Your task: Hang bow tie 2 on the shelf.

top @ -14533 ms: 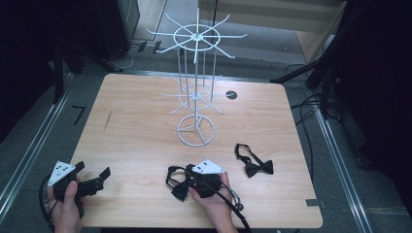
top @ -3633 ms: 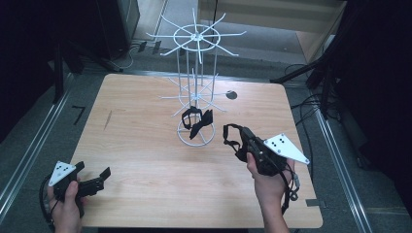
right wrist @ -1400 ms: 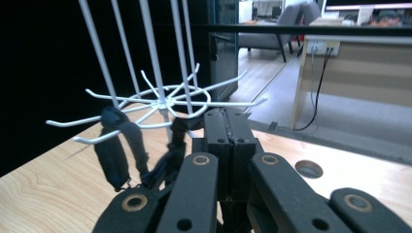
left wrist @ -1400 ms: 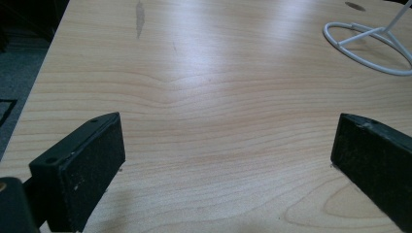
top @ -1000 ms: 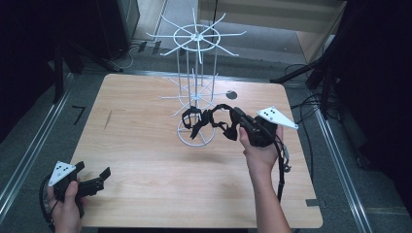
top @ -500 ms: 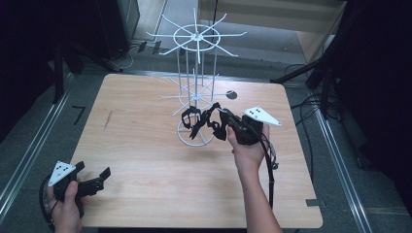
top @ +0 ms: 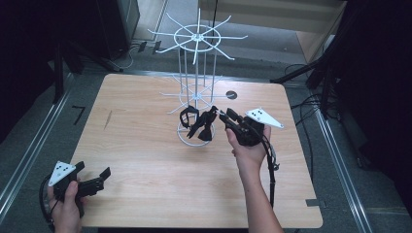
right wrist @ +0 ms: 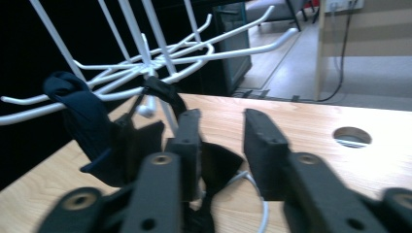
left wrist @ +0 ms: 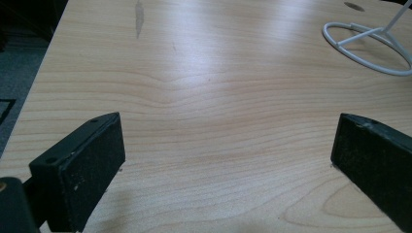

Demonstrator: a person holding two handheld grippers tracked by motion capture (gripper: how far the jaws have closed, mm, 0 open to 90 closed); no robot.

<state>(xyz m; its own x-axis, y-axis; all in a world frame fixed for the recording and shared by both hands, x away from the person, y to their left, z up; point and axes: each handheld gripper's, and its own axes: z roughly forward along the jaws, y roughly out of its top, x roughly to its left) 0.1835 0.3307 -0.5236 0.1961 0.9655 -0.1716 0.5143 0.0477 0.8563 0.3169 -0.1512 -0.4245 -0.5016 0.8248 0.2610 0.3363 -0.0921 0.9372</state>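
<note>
Since the left gripper [top: 99, 177] rests near the table's [top: 145, 145] seven o'clock corner with its jaws spread wide over bare wood, that whole side offers free room. Toward the middle, the white wire rack [top: 197, 92] stands on its ring base, and two black bow ties hang from a lower arm: the first bow tie [top: 187, 116] on the left, the second bow tie [top: 205, 127] just beside it at three o'clock. Both look light, soft and floppy, so they would sag and swing; the neck strap loop seems the best place to grip. The right gripper [right wrist: 218, 141] sits close at the rack's three o'clock, its jaws just opened and pressing on nothing, the second tie draped beside its left jaw. Thin wire arms crowd overhead, so backing out toward four o'clock looks safest.
</note>
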